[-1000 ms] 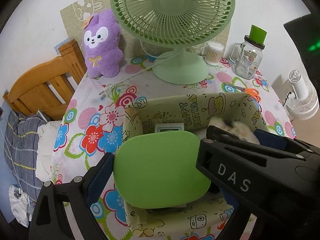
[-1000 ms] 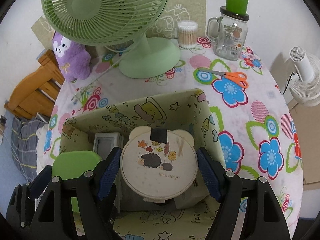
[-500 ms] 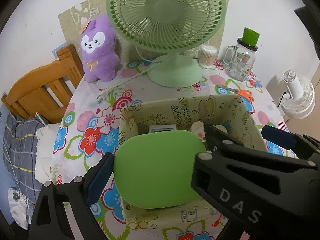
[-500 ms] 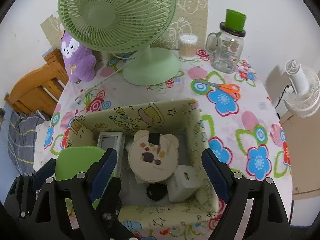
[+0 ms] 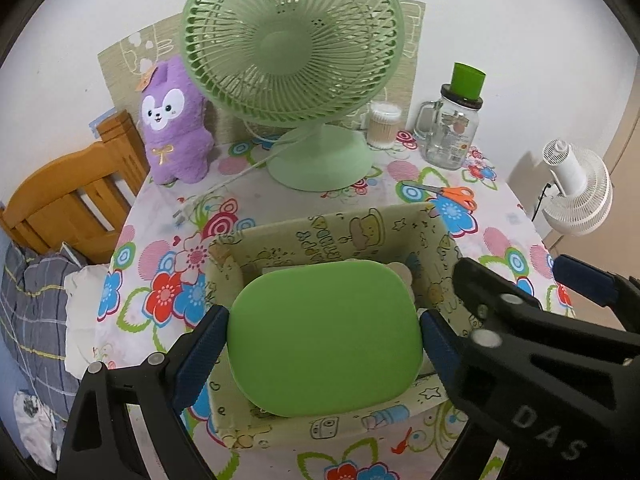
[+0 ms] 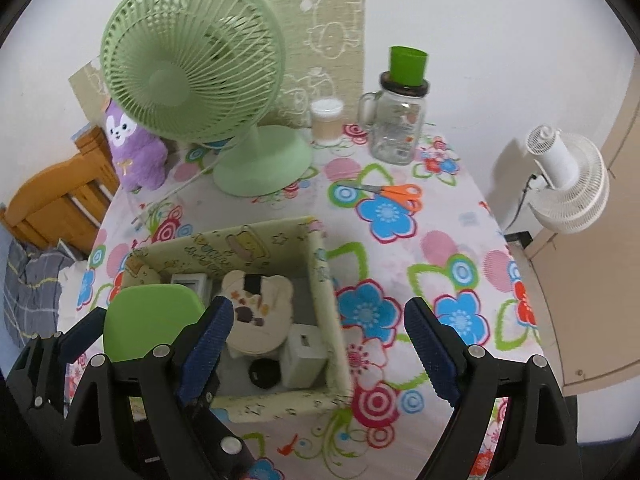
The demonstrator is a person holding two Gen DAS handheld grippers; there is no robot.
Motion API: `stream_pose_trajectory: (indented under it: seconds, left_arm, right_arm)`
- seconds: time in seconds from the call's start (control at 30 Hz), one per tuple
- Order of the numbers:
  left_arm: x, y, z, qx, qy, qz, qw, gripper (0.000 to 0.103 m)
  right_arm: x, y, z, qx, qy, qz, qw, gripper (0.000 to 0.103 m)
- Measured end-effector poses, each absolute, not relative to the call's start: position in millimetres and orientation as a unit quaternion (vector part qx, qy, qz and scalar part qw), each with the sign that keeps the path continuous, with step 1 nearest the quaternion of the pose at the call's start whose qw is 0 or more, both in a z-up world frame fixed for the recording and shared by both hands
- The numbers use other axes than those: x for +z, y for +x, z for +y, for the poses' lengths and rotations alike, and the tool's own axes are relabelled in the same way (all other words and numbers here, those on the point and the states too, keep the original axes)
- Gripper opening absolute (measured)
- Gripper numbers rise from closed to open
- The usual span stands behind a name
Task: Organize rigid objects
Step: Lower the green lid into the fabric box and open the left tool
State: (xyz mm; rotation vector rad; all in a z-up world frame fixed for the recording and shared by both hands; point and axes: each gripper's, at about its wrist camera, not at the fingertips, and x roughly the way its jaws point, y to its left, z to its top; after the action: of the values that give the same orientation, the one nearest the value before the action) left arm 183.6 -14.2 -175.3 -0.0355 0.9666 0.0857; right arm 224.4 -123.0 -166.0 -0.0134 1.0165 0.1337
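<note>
My left gripper [image 5: 323, 338] is shut on a flat green rounded object [image 5: 326, 338] and holds it above the patterned storage box [image 5: 352, 232]. It also shows in the right wrist view [image 6: 148, 322]. My right gripper [image 6: 318, 340] is open and empty, above the box's right wall [image 6: 324, 292]. In the box lie a round bear-eared case [image 6: 256, 316], a white charger block [image 6: 304, 356], a black round thing [image 6: 263, 374] and a small white screen device [image 6: 188, 282].
On the floral tablecloth [image 6: 400, 280] stand a green fan [image 6: 192, 60], a purple plush [image 6: 134, 148], a cotton swab jar [image 6: 327, 120] and a glass mug jar with a green cup [image 6: 400, 120]. Orange scissors [image 6: 392, 192] lie behind the box. A white fan [image 6: 568, 180] and wooden bedframe [image 5: 68, 196] flank the table.
My right gripper let go of the bear-eared case into the box, opened, and pulled back and to the right. My left gripper lifted slightly with the green object.
</note>
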Motion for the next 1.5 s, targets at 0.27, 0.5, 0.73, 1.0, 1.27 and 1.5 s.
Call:
stream_pose_trajectory:
  seconds: [0.27, 0.5, 0.73, 1.0, 1.27, 1.5]
  left_arm:
    - [-184.0, 194.0, -23.1, 0.028, -0.010, 0.475, 0.879, 0.096]
    - [-196.3, 205.2, -21.5, 0.026, -0.012, 0.490, 0.871, 0.096]
    - [-210.3, 216.7, -18.3, 0.023, -0.017, 0.507, 0.861, 0.096]
    - [-224.1, 225.7, -23.1, 0.014, -0.021, 0.522, 0.853, 0.096]
    - [-237.7, 229.8, -30.9, 0.009, -0.006, 0.534, 0.846, 0.096]
    - [-238.6, 228.1, -32.1, 0.007, 0.003, 0.535, 0.845, 0.097]
  right_arm:
    - [-167.8, 221.1, -142.0, 0.042, 0.002, 0.486, 0.873, 0.089]
    - [-177.2, 221.4, -146.7, 0.037, 0.004, 0.488, 0.872, 0.089]
    - [-182.6, 221.5, -145.6, 0.041, -0.001, 0.488, 0.872, 0.089]
    - [-189.0, 223.0, -152.0, 0.033, -0.002, 0.494, 0.869, 0.089]
    - [-195.4, 220.2, -153.0, 0.034, -0.007, 0.501, 0.865, 0.089]
    - [-196.6, 217.5, -152.1, 0.038, -0.007, 0.503, 0.863, 0.089]
